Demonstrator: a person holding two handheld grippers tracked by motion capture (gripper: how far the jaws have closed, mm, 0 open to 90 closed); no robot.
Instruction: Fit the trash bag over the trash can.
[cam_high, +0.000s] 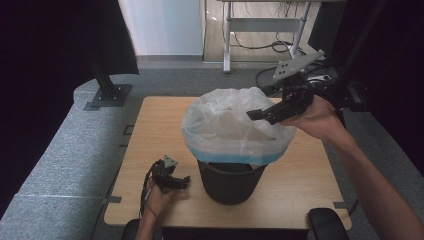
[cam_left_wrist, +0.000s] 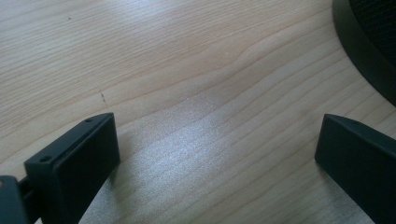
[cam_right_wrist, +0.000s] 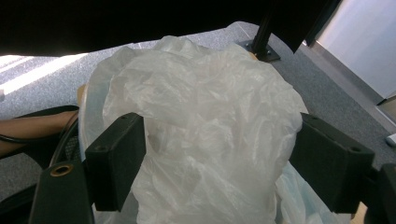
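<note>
Wooden table (cam_high: 150, 130) held a black bin (cam_high: 230, 182) lined with a puffed-up white bag (cam_high: 235, 125). My right gripper (cam_high: 260, 114) hung released right over the bag's top, far closer than the left gripper (cam_high: 186, 181), parked spread beside the bin.

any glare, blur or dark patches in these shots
High view: dark curtains swallow both sides, and the white bag looks washed out. Left gripper view: a soft sheen on the table, with the near jaws blurred. Right gripper view: black upper band, bright bag folds.
</note>
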